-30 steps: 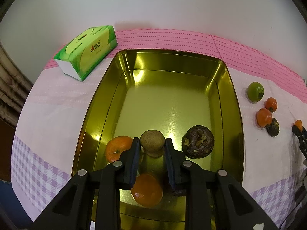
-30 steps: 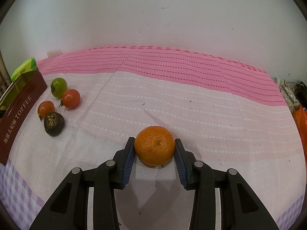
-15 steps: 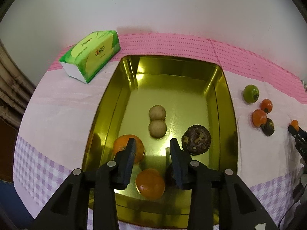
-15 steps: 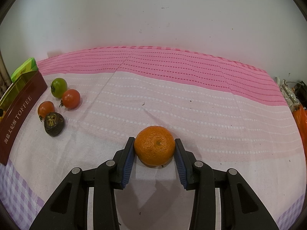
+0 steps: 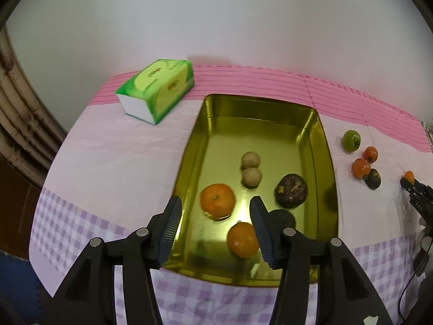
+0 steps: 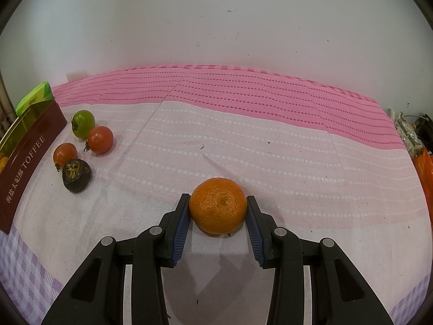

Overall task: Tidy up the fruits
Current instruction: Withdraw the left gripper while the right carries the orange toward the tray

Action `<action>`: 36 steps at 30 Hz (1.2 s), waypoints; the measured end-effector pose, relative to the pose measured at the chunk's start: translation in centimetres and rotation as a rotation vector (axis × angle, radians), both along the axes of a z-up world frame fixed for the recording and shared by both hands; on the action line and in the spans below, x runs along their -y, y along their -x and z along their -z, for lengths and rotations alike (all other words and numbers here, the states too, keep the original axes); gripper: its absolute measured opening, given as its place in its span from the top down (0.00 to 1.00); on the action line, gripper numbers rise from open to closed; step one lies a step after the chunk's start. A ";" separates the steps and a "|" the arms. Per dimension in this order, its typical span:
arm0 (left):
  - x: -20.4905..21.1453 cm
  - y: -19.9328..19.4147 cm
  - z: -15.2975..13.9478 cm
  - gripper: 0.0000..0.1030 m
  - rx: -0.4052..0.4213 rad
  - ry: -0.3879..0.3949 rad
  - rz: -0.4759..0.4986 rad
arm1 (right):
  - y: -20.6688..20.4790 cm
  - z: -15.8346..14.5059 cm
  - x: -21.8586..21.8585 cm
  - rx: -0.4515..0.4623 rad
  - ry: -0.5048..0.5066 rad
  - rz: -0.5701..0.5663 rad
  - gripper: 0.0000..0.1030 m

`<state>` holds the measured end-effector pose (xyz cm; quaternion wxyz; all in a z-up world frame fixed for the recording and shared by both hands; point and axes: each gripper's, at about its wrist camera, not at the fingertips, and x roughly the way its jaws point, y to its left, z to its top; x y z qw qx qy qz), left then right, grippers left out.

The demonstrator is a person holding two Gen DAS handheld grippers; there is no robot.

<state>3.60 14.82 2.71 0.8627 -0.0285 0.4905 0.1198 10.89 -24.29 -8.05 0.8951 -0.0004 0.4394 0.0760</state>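
Fruits: five sit in the gold tin (image 5: pixel 328 162); four more lie on the counter (image 6: pixel 270 146) at its 3 o'clock. Left tongs (image 5: pixel 213 226) spread, empty. Right tongs (image 6: pixel 217 228) clamp a mandarin (image 6: pixel 217 205) on the counter.

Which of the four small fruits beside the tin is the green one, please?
The green fruit is farthest back, touching a red one; the others are red and dark brown.

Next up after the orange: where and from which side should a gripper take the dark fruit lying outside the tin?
Grip the dark fruit across its round middle, coming from above. One red tomato touches it behind and the tin stands close left, so set fingers front-left and back-right.
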 end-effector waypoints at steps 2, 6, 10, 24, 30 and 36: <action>-0.5 0.7 0.0 0.48 0.002 -0.005 -0.013 | 0.0 0.0 0.0 0.000 0.002 0.000 0.60; -1.7 1.7 0.1 0.45 0.003 -0.002 -0.035 | 0.0 0.0 0.2 -0.001 -0.002 0.001 0.60; -3.1 2.7 0.2 0.40 0.010 0.001 -0.065 | -0.1 0.0 0.4 -0.010 -0.006 0.008 0.60; -4.8 4.8 0.5 0.27 0.023 -0.027 -0.105 | -0.6 -0.1 0.1 -0.048 0.002 0.052 0.60; -5.1 5.3 0.5 0.19 0.041 -0.036 -0.110 | -0.9 -0.2 -0.1 -0.061 0.015 0.059 0.60; -5.4 5.7 0.9 0.14 0.042 -0.045 -0.116 | -1.0 -0.4 -0.6 -0.079 0.039 0.065 0.61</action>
